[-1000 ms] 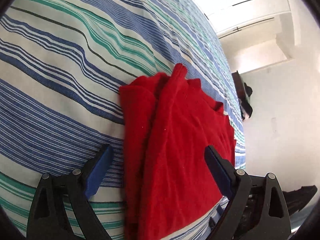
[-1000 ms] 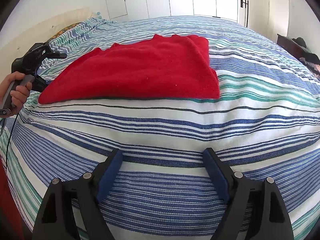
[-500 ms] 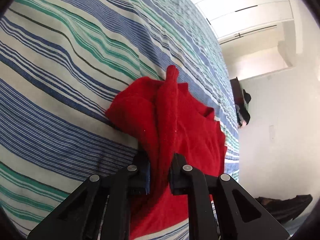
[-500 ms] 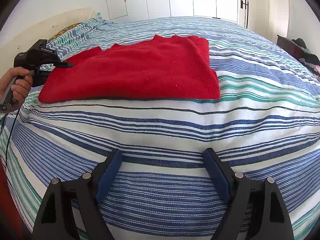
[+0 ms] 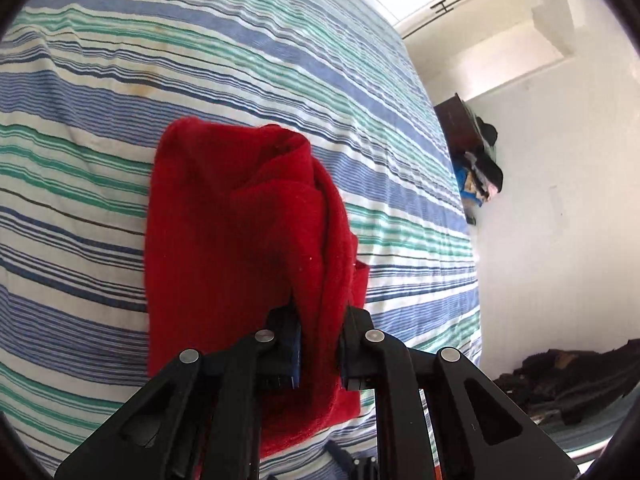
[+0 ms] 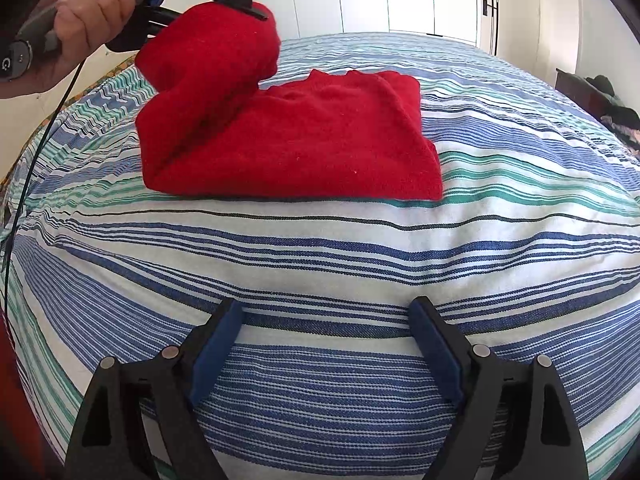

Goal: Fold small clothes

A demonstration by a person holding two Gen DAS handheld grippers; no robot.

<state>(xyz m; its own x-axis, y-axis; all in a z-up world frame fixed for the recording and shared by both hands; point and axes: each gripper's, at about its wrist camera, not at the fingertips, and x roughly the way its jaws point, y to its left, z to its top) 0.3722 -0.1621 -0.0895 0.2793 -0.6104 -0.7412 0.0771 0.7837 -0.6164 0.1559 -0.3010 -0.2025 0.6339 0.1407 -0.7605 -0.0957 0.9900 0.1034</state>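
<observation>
On the striped blue, green and white bed cover [image 6: 360, 248], the red fleecy garment [image 6: 304, 148] is lying partly folded, its left end raised. The left gripper [image 5: 318, 344] is pinching that lifted end between pressed-together fingers and holding it above the rest of the cloth. The right gripper [image 6: 324, 344] is hovering spread wide over bare bedding near the front edge, holding nothing. To fold well (judging from this pose): carry the end low across, line up edges with the far end, release only once flat; right gripper could pin the fold line.
</observation>
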